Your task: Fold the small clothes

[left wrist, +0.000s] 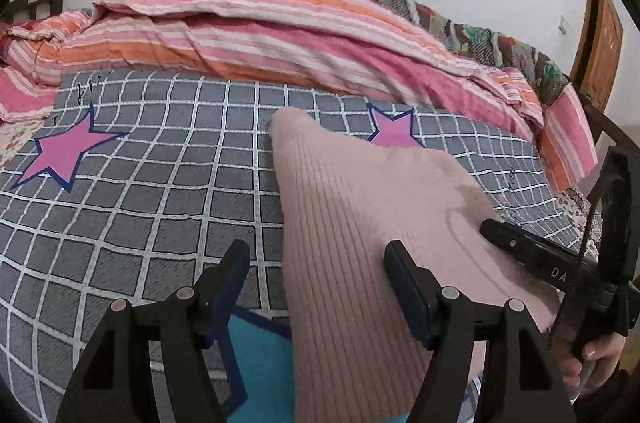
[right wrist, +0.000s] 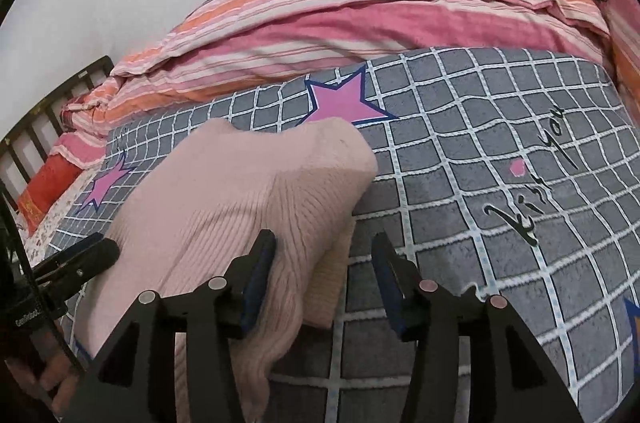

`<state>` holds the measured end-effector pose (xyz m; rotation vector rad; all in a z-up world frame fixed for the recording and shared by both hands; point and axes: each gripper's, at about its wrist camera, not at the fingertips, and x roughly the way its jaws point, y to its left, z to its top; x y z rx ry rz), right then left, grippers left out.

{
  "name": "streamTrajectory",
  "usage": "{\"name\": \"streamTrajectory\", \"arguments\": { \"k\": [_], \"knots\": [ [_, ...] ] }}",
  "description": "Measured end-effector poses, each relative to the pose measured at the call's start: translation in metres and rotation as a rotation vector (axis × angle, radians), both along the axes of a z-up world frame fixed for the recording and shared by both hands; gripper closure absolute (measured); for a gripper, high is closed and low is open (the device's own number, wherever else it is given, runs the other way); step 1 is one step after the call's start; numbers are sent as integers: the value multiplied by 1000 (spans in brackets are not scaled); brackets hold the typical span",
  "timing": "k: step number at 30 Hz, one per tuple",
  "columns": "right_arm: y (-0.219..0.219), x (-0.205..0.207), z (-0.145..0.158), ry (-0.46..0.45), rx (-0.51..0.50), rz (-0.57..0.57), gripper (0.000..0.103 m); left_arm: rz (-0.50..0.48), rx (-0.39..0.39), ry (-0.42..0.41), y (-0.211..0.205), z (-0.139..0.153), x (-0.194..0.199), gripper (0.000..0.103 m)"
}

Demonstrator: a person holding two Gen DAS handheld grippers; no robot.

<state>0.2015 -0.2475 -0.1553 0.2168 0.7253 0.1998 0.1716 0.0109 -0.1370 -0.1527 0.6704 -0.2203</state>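
Observation:
A pale pink ribbed knit garment (left wrist: 360, 223) lies folded on a grey checked blanket (left wrist: 140, 183) with pink stars; it also shows in the right wrist view (right wrist: 224, 207). My left gripper (left wrist: 316, 255) is open, its jaws straddling the garment's left edge just above it. My right gripper (right wrist: 324, 255) is open over the garment's right edge, where a folded layer (right wrist: 328, 287) shows beneath. The right gripper also shows at the right of the left wrist view (left wrist: 520, 247), and the left gripper shows at the left of the right wrist view (right wrist: 80, 259).
A pink and orange striped quilt (left wrist: 280, 35) is bunched along the far side of the bed, with a floral cover (left wrist: 460, 23) behind it. A wooden door (left wrist: 600, 35) stands at the right. A dark bed rail (right wrist: 44, 115) is at the left.

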Motion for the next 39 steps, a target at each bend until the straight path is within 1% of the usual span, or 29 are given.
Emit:
{"name": "streamTrajectory", "arguments": {
  "k": [2, 5, 6, 10, 17, 22, 26, 31, 36, 39],
  "knots": [
    [0, -5, 1, -9, -10, 3, 55, 16, 19, -35, 2, 3, -8, 34],
    [0, -14, 5, -31, -23, 9, 55, 61, 82, -83, 5, 7, -16, 31],
    [-1, -16, 6, -35, -26, 10, 54, 71, 91, -92, 7, 7, -18, 31],
    [-3, -21, 10, -50, -33, 12, 54, 91, 61, -81, 17, 7, -17, 31],
    [-6, -29, 13, -71, -29, -4, 54, 111, 75, -88, 18, 7, -21, 31],
    [-6, -33, 13, -74, -37, -11, 54, 101, 51, -81, 18, 6, -23, 31],
    [-11, -39, 14, -77, -16, -25, 54, 97, 55, -89, 15, 6, -27, 31],
    [-15, -40, 14, -56, 7, -29, 54, 105, 63, -91, 17, 5, -28, 31],
    [-14, -44, 15, -53, -1, -28, 54, 103, 43, -85, 22, 5, -30, 31],
    [-14, -51, 16, -65, 8, -16, 54, 73, 11, -74, 27, 5, -32, 31]
  ]
}}
